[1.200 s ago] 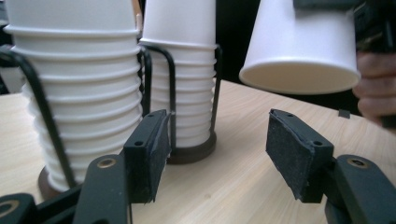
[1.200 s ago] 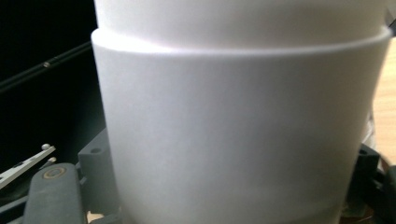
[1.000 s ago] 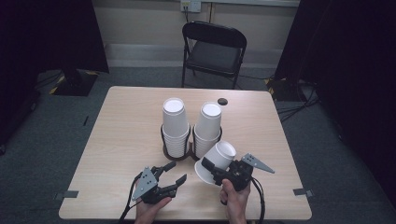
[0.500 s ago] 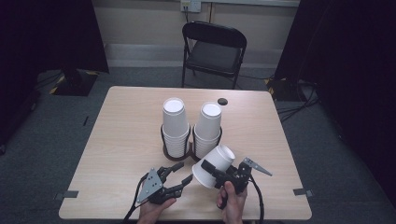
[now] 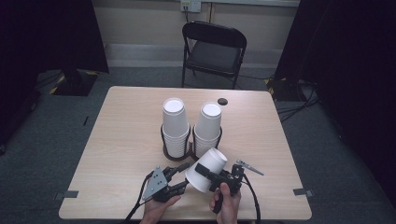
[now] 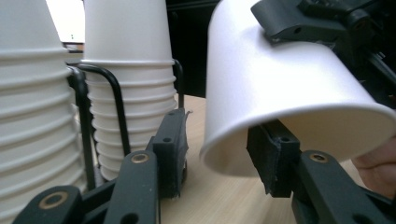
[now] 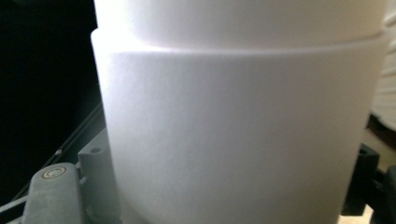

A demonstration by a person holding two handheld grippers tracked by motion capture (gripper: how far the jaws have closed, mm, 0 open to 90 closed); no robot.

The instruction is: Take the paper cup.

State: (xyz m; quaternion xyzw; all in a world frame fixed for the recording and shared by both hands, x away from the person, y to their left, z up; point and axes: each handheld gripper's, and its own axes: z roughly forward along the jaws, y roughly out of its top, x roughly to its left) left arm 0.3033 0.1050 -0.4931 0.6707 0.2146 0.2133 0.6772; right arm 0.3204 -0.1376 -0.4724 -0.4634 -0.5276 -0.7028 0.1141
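Paper cup (image 5: pixel 206 170), plain white with no print I can read, sits clamped in my right gripper (image 5: pixel 219 177), tilted above the table's (image 5: pixel 116 140) near edge. My left gripper (image 5: pixel 180 176) has just been closing, its jaws half-wide about the cup's rim. Beyond stand two cup stacks (image 5: pixel 175 126) in a black wire holder (image 5: pixel 189 151), unmarked.

Even overhead light brightens the bench (image 5: pixel 121 140); the surroundings stay dark, and close-up white cups (image 7: pixel 243 130) glare softly (slightly blurred).
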